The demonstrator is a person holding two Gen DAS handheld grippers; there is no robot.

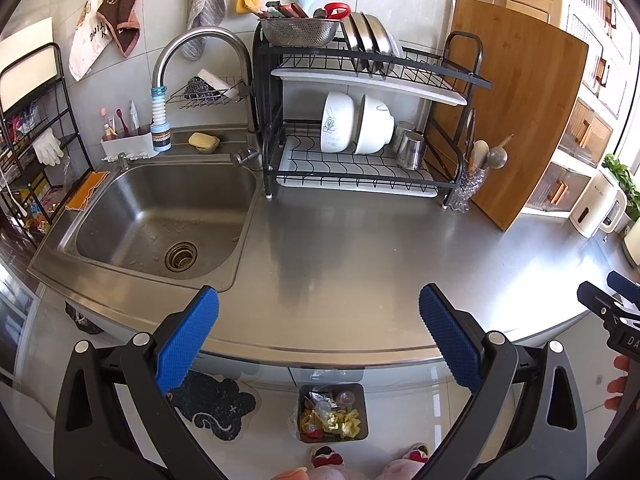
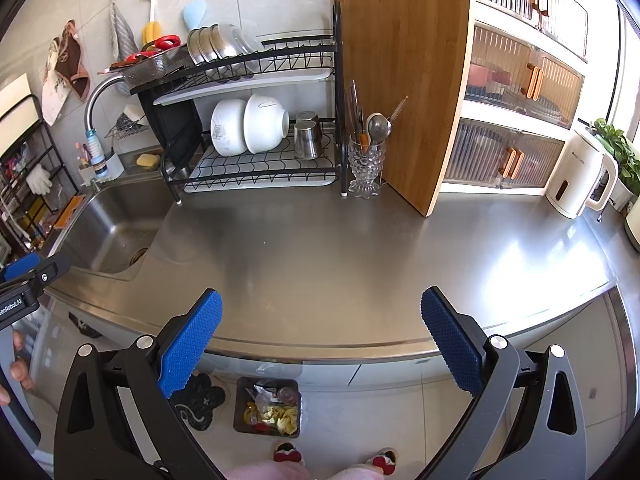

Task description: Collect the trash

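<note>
Two grippers, both held above the counter (image 1: pixel 360 248) edge. Left gripper (image 1: pixel 319 334): jaws spread wide, nothing between them. Right gripper (image 2: pixel 322 334): same, released and bare. One bin (image 1: pixel 362 390) on the floor at 6 o'clock below the counter, holding the trash (image 1: pixel 336 420): yellow wrappers, clear plastic, red bits. On the rack (image 1: pixel 360 120): two white bowls (image 1: pixel 356 124), two steel cups (image 1: pixel 410 146). One sink (image 1: pixel 160 220) at 9 o'clock. The left view shows the whole drain (image 1: pixel 181 255); the right view alone shows the kettle (image 2: pixel 580 176) in full at 2 o'clock.
</note>
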